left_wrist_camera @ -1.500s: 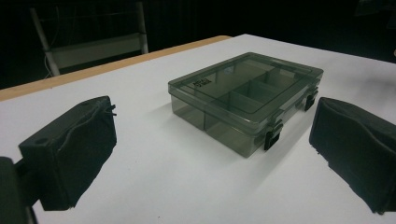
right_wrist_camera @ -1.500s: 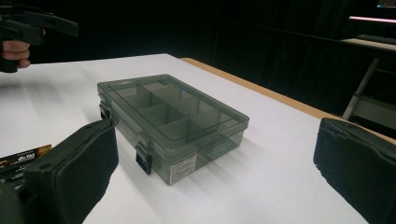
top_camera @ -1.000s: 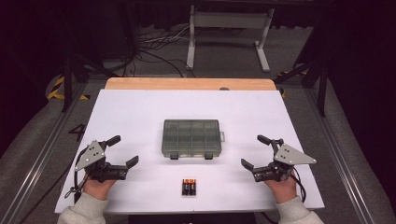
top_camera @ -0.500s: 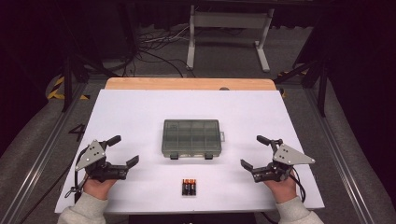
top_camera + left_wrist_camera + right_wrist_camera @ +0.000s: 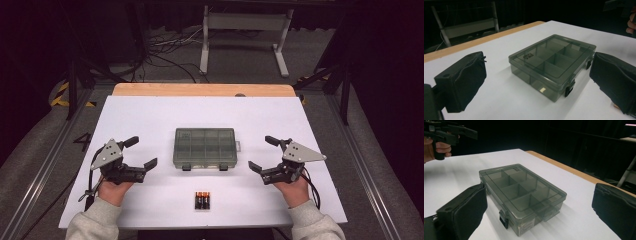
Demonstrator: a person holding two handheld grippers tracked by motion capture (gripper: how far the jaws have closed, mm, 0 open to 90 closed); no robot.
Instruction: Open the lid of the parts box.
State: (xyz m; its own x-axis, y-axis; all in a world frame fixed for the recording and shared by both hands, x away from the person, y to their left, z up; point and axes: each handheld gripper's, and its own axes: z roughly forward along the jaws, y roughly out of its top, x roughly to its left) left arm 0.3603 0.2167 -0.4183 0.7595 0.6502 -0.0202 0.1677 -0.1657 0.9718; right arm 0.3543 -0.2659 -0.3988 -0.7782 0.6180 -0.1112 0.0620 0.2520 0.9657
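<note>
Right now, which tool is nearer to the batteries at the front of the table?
Roughly equal, maybe the right. The left tool sits to the batteries' left, the right tool to their right, both farther back, flanking the closed compartment box.

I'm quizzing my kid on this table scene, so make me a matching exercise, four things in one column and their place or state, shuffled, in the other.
Things:
1. compartment box
2. batteries
3. left gripper
4. right gripper

Places or states:
A. near the table's front edge, lying side by side
B. open, left of the box
C. mid-table, lid shut
D. open, right of the box

Pairs: 1-C, 2-A, 3-B, 4-D
</note>
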